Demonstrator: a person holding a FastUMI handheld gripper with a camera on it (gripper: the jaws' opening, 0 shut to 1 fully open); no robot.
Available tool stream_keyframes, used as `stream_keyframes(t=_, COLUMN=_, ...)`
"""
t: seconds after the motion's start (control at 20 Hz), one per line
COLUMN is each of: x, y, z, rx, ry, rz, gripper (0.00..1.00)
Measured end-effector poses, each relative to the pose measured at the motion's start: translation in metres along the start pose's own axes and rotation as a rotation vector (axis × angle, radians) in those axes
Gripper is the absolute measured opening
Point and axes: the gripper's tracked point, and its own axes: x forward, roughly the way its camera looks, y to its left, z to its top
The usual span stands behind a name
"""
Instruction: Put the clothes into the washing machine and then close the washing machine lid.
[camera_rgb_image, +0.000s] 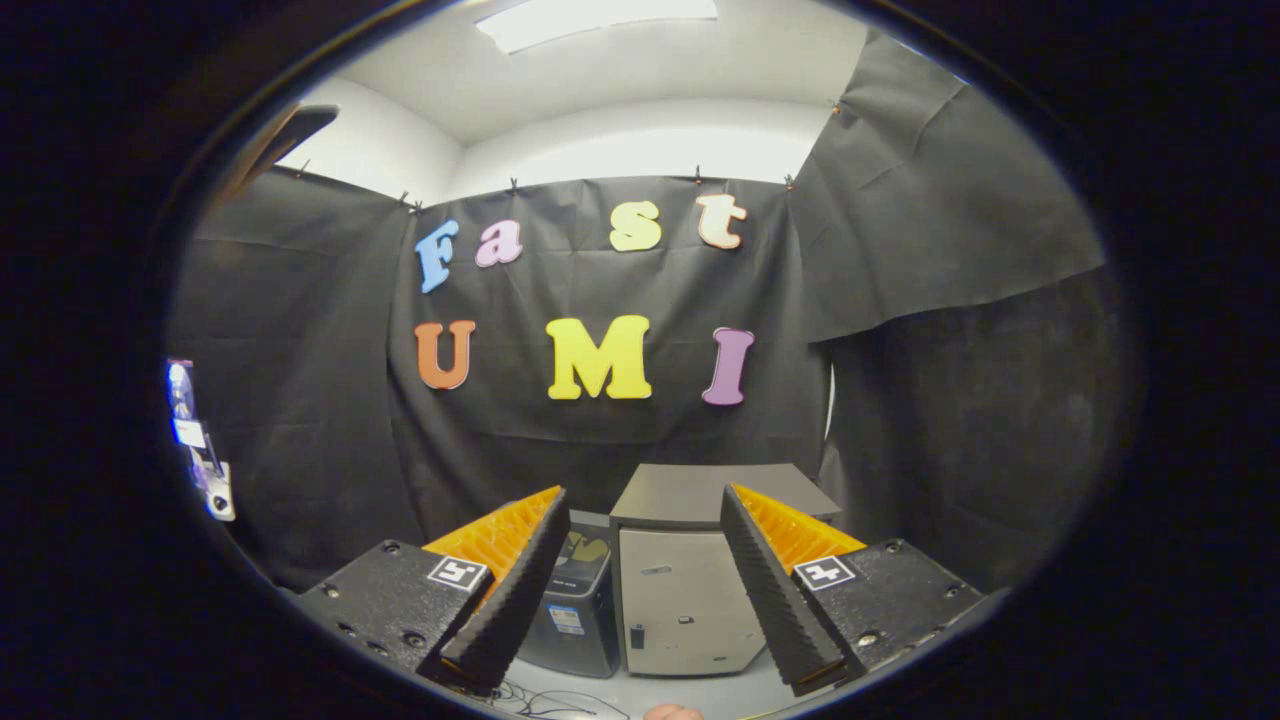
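Up front, the gripper hangs with its two fingers spread wide apart, released and grasping nothing. Taking the pale cabinet as the landmark: well off to its left, against the black cloth wall, a small device with a lit patch is fixed upright. Closer in, touching or just beside the cabinet's left side, stands a dark boxy machine with stickers on its front; whether this is the washing machine cannot be told. The cabinet itself sits between the fingers and beyond them, a flat grey top over a light front panel. Below the cabinet, thin cables trail across the pale floor.
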Motion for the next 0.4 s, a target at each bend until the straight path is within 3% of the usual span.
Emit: stream_keyframes(t=0.4, x=0.0056, y=-0.0036, z=-0.0016, rx=0.001, ry=-0.001, rz=-0.007, gripper=0.97)
